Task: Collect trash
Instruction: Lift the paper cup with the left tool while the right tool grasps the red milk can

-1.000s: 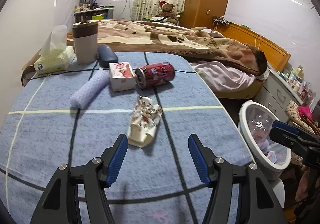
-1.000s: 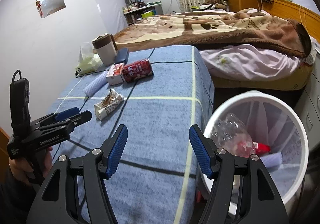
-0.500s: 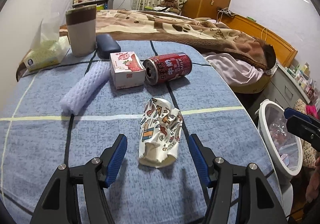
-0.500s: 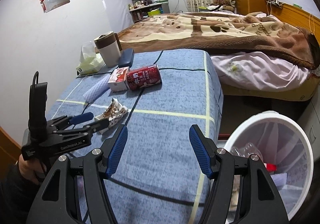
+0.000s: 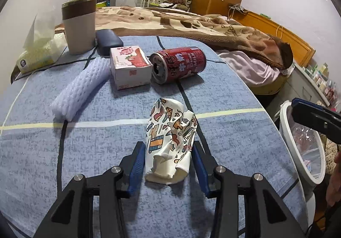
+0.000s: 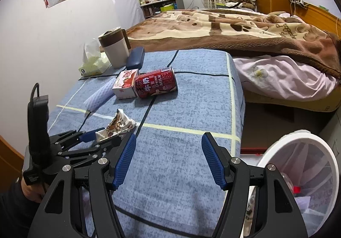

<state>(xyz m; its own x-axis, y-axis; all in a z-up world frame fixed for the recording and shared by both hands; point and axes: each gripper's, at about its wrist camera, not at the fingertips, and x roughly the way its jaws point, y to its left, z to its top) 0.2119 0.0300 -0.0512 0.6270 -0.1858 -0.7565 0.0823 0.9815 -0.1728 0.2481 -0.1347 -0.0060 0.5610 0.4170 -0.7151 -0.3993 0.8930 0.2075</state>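
Observation:
A crumpled printed paper cup [image 5: 170,131] lies on the blue checked cloth [image 5: 96,152]. My left gripper [image 5: 168,146] straddles it with its jaws closing, and both blue pads [image 5: 137,161] touch the cup's sides. The right wrist view shows the same cup [image 6: 119,124] between the left gripper's [image 6: 100,135] fingers. My right gripper [image 6: 169,146] hovers open and empty above the cloth's near right part, beside the white trash bin [image 6: 298,138]. A red milk can [image 5: 179,63], a pink carton [image 5: 130,65] and a white foam sleeve [image 5: 81,86] lie farther back.
A tumbler [image 5: 78,25], a dark glasses case [image 5: 108,41] and a tissue pack [image 5: 38,55] stand at the cloth's far left. The bin [image 5: 285,131] holds a plastic liner and some trash. A bed with a brown blanket [image 6: 245,31] lies beyond.
My left gripper moved forward and down over the crumpled cup, and its jaws narrowed onto the cup's sides. My right gripper drifted left, leaving the bin lower and farther right in its view.

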